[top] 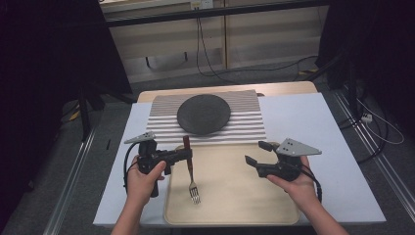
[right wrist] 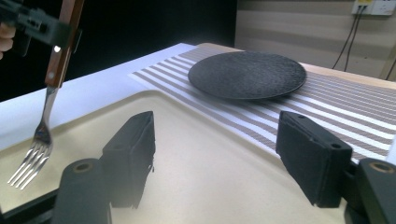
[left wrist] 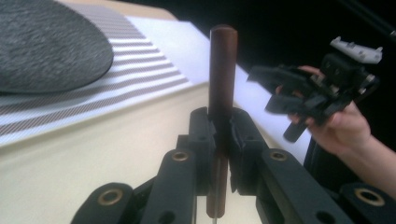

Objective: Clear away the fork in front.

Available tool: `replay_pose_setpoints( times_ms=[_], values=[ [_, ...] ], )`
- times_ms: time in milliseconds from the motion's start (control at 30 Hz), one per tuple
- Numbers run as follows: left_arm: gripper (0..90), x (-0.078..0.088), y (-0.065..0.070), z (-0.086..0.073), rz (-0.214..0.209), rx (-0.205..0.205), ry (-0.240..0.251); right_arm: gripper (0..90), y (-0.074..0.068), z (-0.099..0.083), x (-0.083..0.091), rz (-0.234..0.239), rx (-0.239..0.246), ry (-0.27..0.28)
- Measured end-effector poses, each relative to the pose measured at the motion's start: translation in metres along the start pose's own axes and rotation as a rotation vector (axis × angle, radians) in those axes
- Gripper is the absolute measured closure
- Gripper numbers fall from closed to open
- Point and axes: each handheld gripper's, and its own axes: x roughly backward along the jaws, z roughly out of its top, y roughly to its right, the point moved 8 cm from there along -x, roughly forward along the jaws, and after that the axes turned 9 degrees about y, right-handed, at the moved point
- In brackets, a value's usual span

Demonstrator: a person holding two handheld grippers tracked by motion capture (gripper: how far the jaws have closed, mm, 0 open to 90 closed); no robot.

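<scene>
Wooden fork (right wrist: pixel 46 93) handle; tines probably clear tray (right wrist: pixel 210 154).

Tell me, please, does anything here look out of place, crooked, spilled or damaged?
Nothing stands out. The left gripper holds the wooden-handled metal fork by its handle, tines hanging down over the beige plastic tray. The round dark grey plate lies flat on the striped placemat. The right gripper is open, with nothing between its jaws. No spill or damage shows.
</scene>
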Motion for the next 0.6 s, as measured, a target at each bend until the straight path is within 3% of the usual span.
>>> replay_pose_setpoints(
  times_ms=[200, 367, 533, 600],
  values=[
    [81.0, 0.004, -0.012, -0.012, 0.007, 0.028, -0.052, 26.6, 0.004, -0.003, 0.005, -0.014, 0.001, -0.010],
    [81.0, 0.003, -0.019, -0.017, -0.001, 0.054, -0.059, 25.6, 0.006, -0.006, 0.009, -0.021, -0.001, -0.019],
    [80.4, 0.001, -0.022, -0.019, 0.003, 0.052, -0.064, 24.2, 0.008, -0.006, 0.013, -0.028, 0.001, -0.012],
    [79.9, -0.002, -0.026, -0.021, 0.014, 0.029, -0.063, 23.7, 0.010, -0.007, 0.015, -0.032, -0.002, -0.010]
  ],
)
